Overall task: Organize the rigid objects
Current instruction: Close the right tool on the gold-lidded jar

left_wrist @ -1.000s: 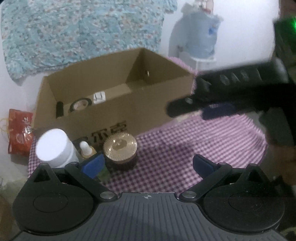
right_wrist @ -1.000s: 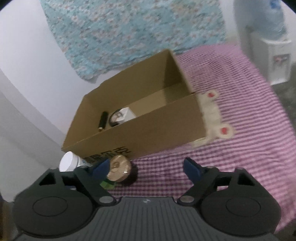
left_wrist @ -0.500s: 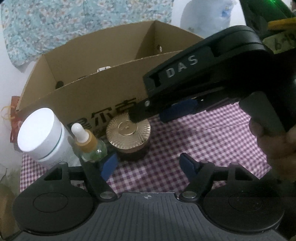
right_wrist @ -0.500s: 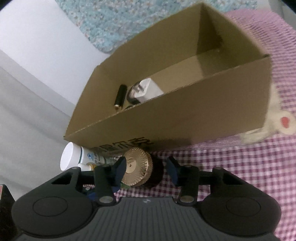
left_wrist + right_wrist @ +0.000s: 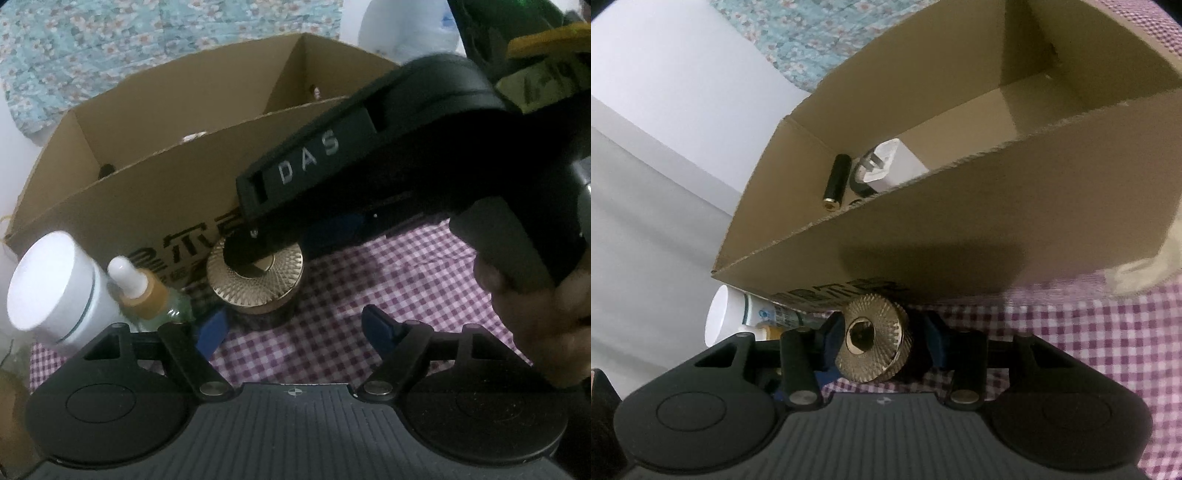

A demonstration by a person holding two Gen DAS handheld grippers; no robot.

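A dark jar with a ribbed gold lid (image 5: 873,339) stands on the checked cloth against the front wall of the cardboard box (image 5: 960,229). My right gripper (image 5: 882,343) is shut on the jar, one blue pad on each side. From the left wrist, the jar (image 5: 255,280) shows under the right gripper's black housing (image 5: 369,166). My left gripper (image 5: 295,328) hovers just short of the jar. Its jaws are opening, with only cloth between them. A white-capped bottle (image 5: 55,284) and a small dropper bottle (image 5: 147,295) stand left of the jar.
The box holds a black cylinder (image 5: 834,182) and a white charger plug (image 5: 894,166) lying on a dark roll. A pale plush toy (image 5: 1145,273) lies at the box's right end. A person's hand (image 5: 535,314) grips the right tool. Checked cloth (image 5: 406,280) stretches to the right.
My right gripper came in from the right and dropped to the gold-lidded jar, and its jaws closed onto it. My left gripper sank closer to the bottles and its jaws narrowed.
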